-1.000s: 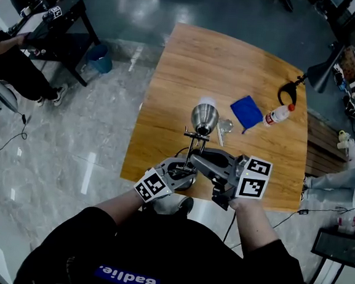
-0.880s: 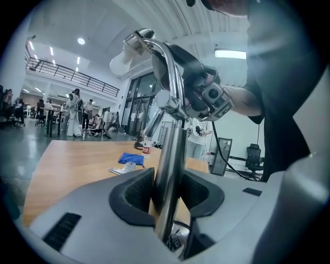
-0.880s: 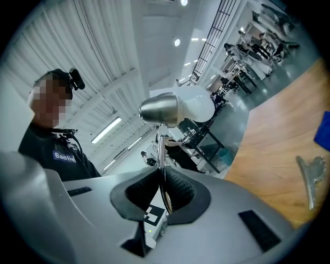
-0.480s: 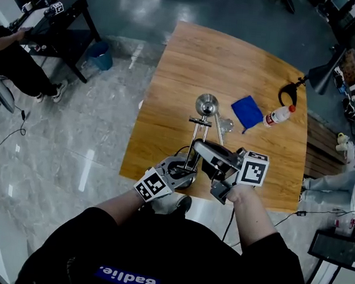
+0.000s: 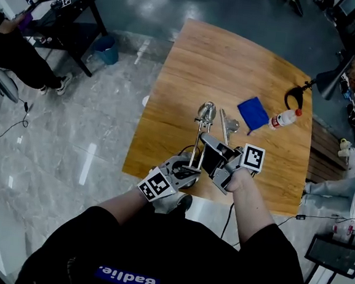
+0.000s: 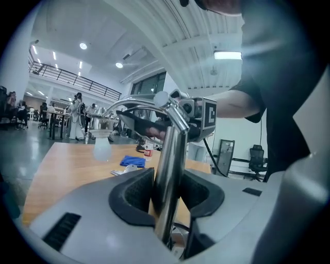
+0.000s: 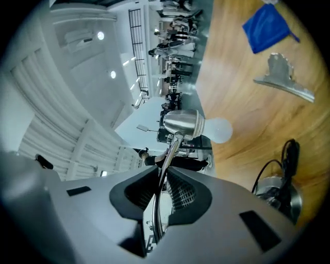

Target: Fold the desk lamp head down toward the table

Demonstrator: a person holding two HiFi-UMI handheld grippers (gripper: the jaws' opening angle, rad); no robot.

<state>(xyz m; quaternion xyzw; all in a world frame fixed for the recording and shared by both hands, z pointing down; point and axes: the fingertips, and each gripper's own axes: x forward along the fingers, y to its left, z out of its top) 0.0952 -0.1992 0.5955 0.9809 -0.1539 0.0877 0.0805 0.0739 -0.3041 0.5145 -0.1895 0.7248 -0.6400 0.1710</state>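
Table (image 5: pixel 234 57); lamp (image 5: pixel 197 147) at near edge, post (image 6: pixel 169 149) clamped in left gripper (image 6: pixel 167 180), thin arm (image 7: pixel 170 149) pinched by right gripper (image 7: pixel 164 175), jaws just easing apart; head (image 5: pixel 206 112) lower than a second ago, fold judged nearly done.

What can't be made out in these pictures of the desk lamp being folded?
Lamp base: head view, covered by the left gripper.
Bottle label: head view, too small to read.
Whether the bulb touches the table: left gripper view blurs it; the head view looks down from above.
Black curved object near the bottle: head view, too small to identify.
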